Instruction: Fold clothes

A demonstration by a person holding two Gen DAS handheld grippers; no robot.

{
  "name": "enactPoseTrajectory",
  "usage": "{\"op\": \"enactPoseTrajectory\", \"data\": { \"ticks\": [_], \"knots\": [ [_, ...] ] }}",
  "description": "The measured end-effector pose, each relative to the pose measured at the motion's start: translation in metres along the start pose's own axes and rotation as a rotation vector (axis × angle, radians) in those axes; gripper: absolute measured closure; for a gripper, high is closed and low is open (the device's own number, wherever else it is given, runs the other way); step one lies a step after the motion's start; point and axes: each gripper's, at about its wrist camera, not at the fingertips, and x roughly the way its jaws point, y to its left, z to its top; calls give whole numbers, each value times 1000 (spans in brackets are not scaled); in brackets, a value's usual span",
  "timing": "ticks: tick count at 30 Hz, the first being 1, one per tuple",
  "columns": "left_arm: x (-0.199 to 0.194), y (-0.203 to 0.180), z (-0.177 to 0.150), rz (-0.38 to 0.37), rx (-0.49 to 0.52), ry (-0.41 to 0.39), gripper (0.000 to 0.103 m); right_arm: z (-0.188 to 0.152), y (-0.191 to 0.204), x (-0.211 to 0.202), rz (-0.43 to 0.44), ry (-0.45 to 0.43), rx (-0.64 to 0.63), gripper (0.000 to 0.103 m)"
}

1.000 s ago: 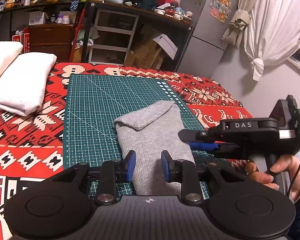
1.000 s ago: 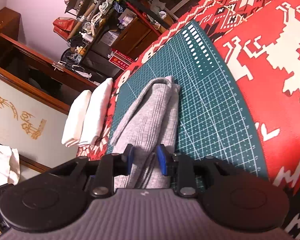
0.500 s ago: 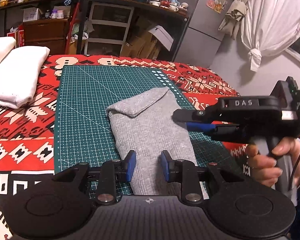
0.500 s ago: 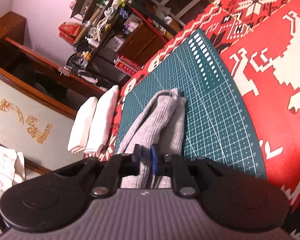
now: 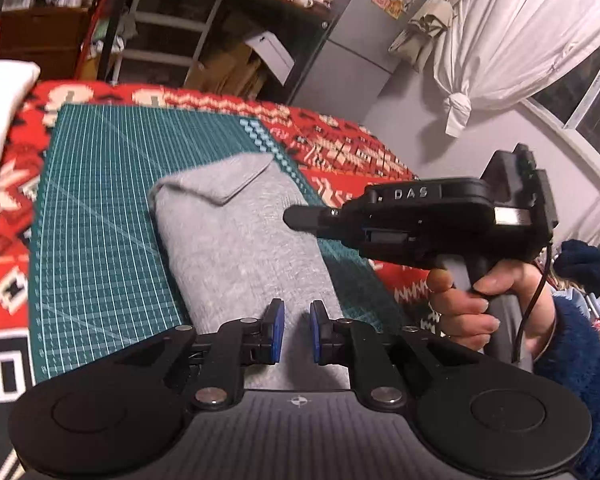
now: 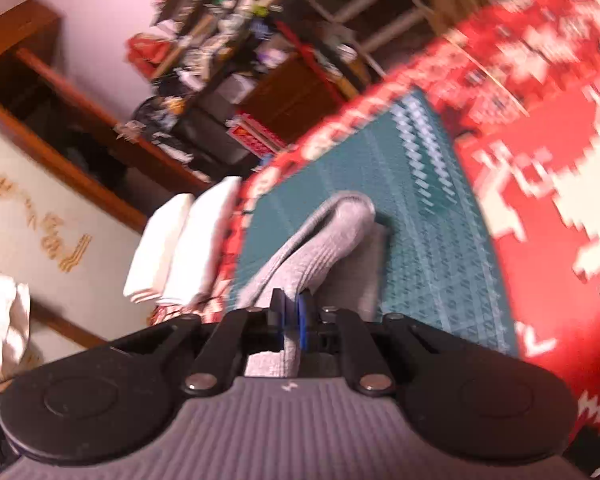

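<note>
A grey knit garment point(image 5: 240, 248), folded into a long strip, lies on the green cutting mat point(image 5: 100, 220). My left gripper point(image 5: 297, 332) is open, its blue pads just above the garment's near end. My right gripper point(image 6: 291, 320) is shut on the garment's right edge and lifts that edge point(image 6: 320, 248) off the mat. In the left wrist view the right gripper point(image 5: 300, 216) reaches in from the right, held by a hand.
A red patterned blanket point(image 5: 360, 160) covers the surface under the mat. Folded white cloths point(image 6: 188, 240) lie off the mat's left side, also in the left wrist view point(image 5: 0, 112). Cluttered shelves and a fridge stand behind.
My right gripper closed on the garment's right edge and lifted it. My left gripper stayed open and moved in over the garment's near end.
</note>
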Motion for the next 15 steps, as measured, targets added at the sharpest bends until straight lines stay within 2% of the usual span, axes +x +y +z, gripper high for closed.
{"op": "enactPoseTrajectory", "data": {
  "ticks": [4,6,7,9,15],
  "knots": [
    [-2,4,0,-14,-15,3,91,-10,-24,7,4,18,49,94],
    [-8,5,1,-39,-28,-6,90,-11,-29,4,7,9,68,83],
    [-12,5,1,-56,-35,-18,90,-12,-31,3,8,3,77,81],
    [-26,8,-1,-96,-39,-44,90,-17,-28,-6,18,-4,62,81],
    [-41,16,-16,-99,-43,-45,91,-46,-16,-36,98,25,14,72]
  ]
}}
